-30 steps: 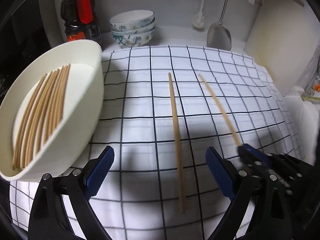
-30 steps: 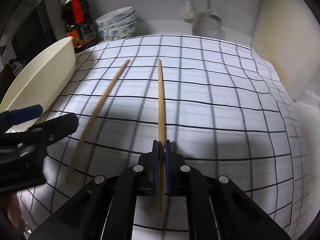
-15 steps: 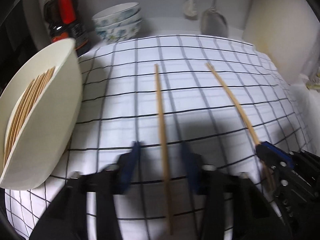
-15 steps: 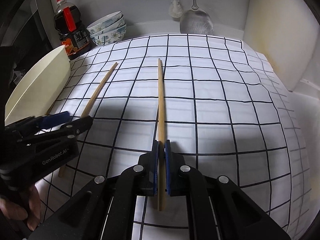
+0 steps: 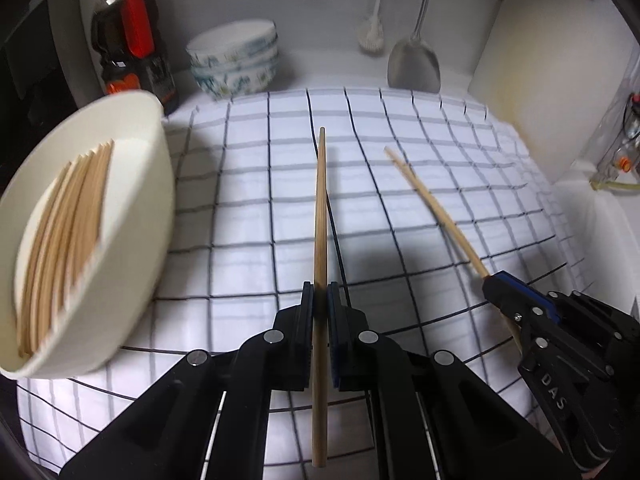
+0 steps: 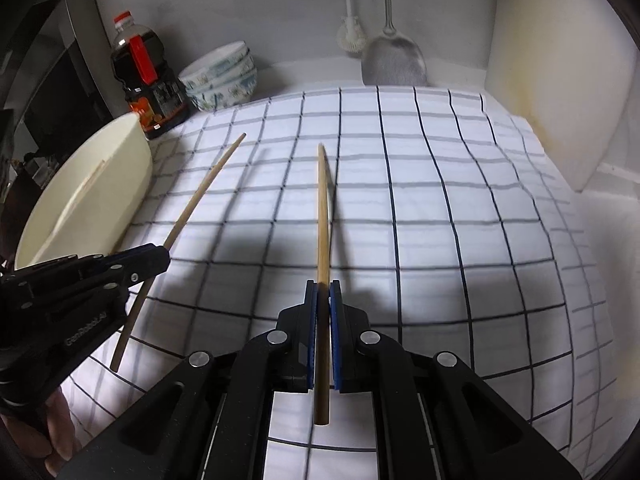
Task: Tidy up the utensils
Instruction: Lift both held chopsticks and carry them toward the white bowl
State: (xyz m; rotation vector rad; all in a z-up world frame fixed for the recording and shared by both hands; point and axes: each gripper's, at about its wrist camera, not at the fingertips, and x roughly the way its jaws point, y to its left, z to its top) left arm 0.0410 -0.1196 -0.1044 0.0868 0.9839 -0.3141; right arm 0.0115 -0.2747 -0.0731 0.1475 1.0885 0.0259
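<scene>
My left gripper is shut on a wooden chopstick and holds it above the checked cloth, pointing away from me. My right gripper is shut on a second chopstick, also off the cloth. Each view shows the other gripper: the right one at the lower right, the left one at the lower left with its chopstick. A cream oval container at the left holds several chopsticks; it also shows in the right wrist view.
A dark sauce bottle and stacked patterned bowls stand at the back left. A metal spatula and a brush hang at the back wall. A pale cutting board leans at the right.
My left gripper has gone from open to shut on the left chopstick and lifted it off the cloth. My right gripper has raised its chopstick as well.
</scene>
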